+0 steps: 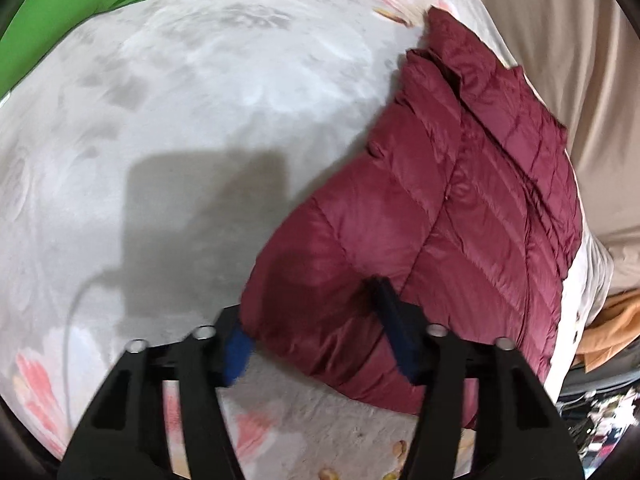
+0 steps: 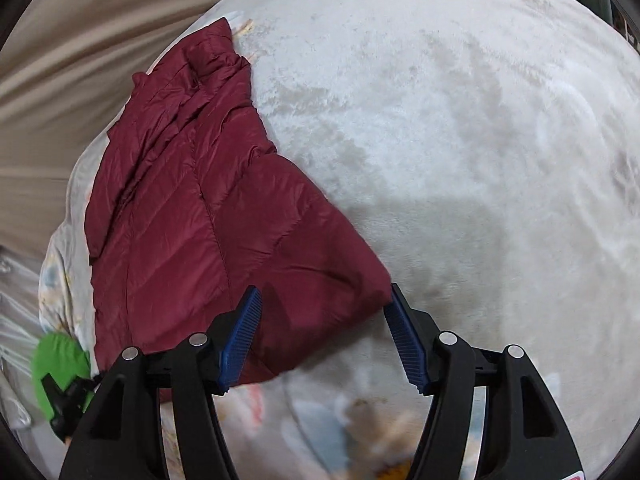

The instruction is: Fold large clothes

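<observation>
Left wrist view: your left tongs (image 1: 316, 340) stand part open, straddling the near corner of the dark red puffer jacket (image 1: 440, 208). One blue pad (image 1: 238, 354) sits just off the jacket's edge; the other finger rests on top of the quilting. The pads are not pressing, so nothing is clamped. The jacket lies folded into a long slab on the bed, on a pale plush blanket (image 1: 200, 100) with pink flower prints, close to the bed's right edge. A green cloth (image 1: 60, 20) shows at the far left corner.

Right wrist view: your right tongs (image 2: 324, 336) are wide apart around the jacket's other near corner (image 2: 340, 280), the pads beside the fabric without biting. The collar end points away from you. A beige sheet (image 2: 60, 60) hangs beyond the bed.

Handling, as a judgement: the jacket looks light, puffy and springy, with a slick nylon shell stitched in slanting channels. Expect it to slide on itself and to spring open once released. Take hold at the two near corners, deep enough to catch every layer along a stitched seam, not just the top skin.
</observation>
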